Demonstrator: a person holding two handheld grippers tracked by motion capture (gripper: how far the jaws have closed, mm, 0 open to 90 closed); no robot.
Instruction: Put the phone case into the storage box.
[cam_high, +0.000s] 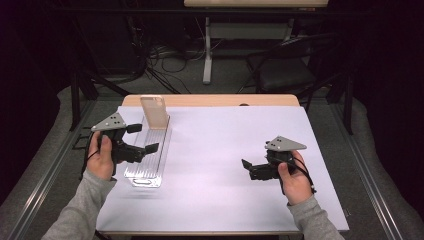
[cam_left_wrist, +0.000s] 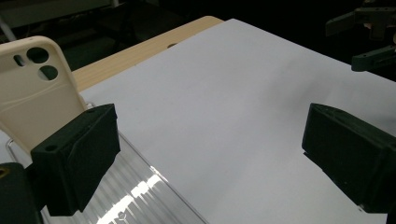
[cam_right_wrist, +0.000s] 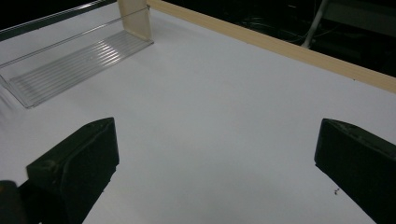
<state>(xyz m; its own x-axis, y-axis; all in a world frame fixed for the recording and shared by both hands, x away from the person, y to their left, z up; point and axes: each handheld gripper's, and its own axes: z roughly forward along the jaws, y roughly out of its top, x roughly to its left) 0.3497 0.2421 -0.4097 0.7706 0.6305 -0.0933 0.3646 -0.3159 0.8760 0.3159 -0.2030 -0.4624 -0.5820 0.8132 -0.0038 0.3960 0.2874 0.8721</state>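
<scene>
Both jaws spread; phone case (cam_left_wrist: 32, 84) beside left.

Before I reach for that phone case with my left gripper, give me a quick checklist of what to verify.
1. Left gripper open: ok, jaws wide apart.
2. Left jaws hold nothing: ok.
3. Phone case standing upright at the clear rack's far end: ok.
4. Right gripper out of the way: ok, open over the white sheet, well apart from the rack.
5. Case firmly seated in a rack slot: cannot tell.
</scene>
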